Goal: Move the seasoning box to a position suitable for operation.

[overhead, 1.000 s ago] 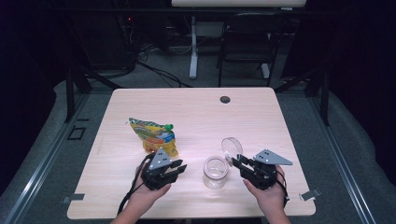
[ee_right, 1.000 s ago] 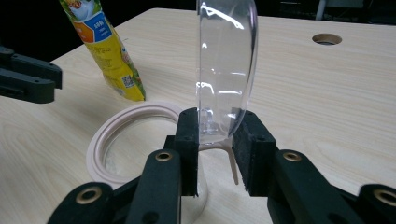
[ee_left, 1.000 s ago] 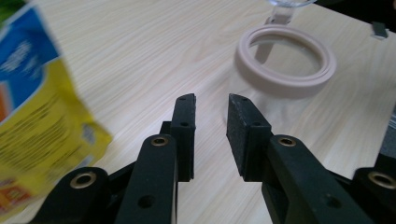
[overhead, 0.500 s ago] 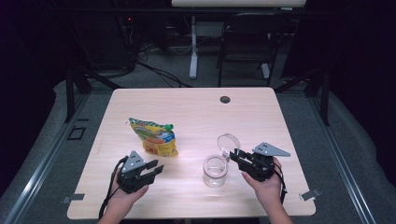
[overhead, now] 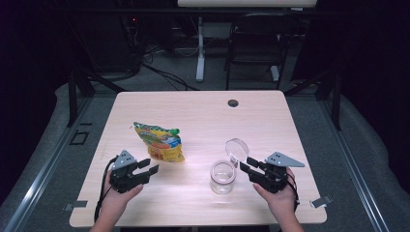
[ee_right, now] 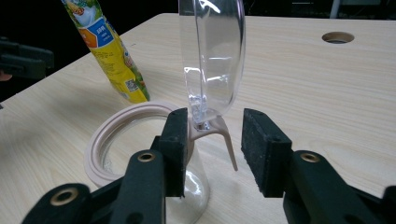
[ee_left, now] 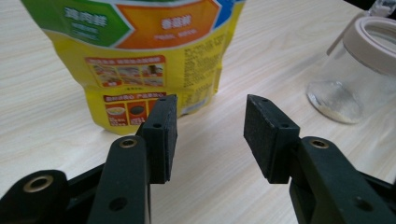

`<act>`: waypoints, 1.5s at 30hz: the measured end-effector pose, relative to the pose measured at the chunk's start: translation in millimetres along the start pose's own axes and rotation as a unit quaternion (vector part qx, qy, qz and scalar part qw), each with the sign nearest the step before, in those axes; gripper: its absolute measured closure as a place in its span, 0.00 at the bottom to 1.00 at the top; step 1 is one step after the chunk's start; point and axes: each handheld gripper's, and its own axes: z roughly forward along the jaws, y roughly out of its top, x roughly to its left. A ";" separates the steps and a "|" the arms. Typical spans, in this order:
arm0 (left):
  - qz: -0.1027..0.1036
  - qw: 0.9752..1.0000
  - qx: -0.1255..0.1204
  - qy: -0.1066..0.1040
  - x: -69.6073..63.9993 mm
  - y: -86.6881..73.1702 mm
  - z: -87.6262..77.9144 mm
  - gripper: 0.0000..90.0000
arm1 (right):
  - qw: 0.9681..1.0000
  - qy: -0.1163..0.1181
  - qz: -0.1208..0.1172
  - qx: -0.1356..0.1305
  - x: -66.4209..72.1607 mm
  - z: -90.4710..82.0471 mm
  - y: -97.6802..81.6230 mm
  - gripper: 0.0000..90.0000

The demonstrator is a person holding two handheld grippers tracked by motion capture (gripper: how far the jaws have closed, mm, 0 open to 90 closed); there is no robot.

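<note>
Jar (overhead: 223, 176) of clear glass stands near the table's (overhead: 203, 104) front edge, its hinged lid (overhead: 236, 148) raised; one yellow pouch (overhead: 159, 141) lies left of centre. Left gripper (overhead: 149, 166) faces the pouch, jaws spread and empty. Right gripper (overhead: 245, 164) straddles the lid hinge, jaws spread; steadying the jar first looks wise. Count: one table, one pouch, one jar, two grippers.

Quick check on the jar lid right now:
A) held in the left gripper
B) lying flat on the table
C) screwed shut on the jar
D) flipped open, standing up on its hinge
D: the clear lid stands upright on its hinge above the jar, whose mouth is open.
</note>
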 end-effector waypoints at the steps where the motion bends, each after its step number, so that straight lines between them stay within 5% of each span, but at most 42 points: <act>1: -0.001 1.000 -0.001 0.001 2.5 1.7 -0.2 0.60 | 1.000 0.000 0.001 -0.002 -0.3 -0.9 -0.9 0.67; 13: -0.021 1.000 0.006 0.018 38.1 20.9 0.1 0.51 | 1.000 -0.005 0.014 -0.004 -7.6 -8.6 -8.0 0.66; 21: 0.001 1.000 0.019 0.017 55.5 33.6 2.7 0.49 | 1.000 -0.007 0.021 -0.004 -8.8 -9.8 -10.3 0.66; 32: -0.006 1.000 0.007 0.005 68.4 49.0 7.2 0.47 | 1.000 -0.008 0.020 -0.001 -10.3 -11.1 -10.7 0.66; 38: 0.012 1.000 0.008 -0.011 65.9 51.8 10.9 0.48 | 1.000 -0.009 0.023 -0.004 -11.3 -11.6 -11.0 0.66; 45: 0.003 1.000 0.012 -0.014 64.8 51.4 13.0 0.54 | 1.000 -0.008 0.022 -0.003 -10.7 -11.2 -11.0 0.65</act>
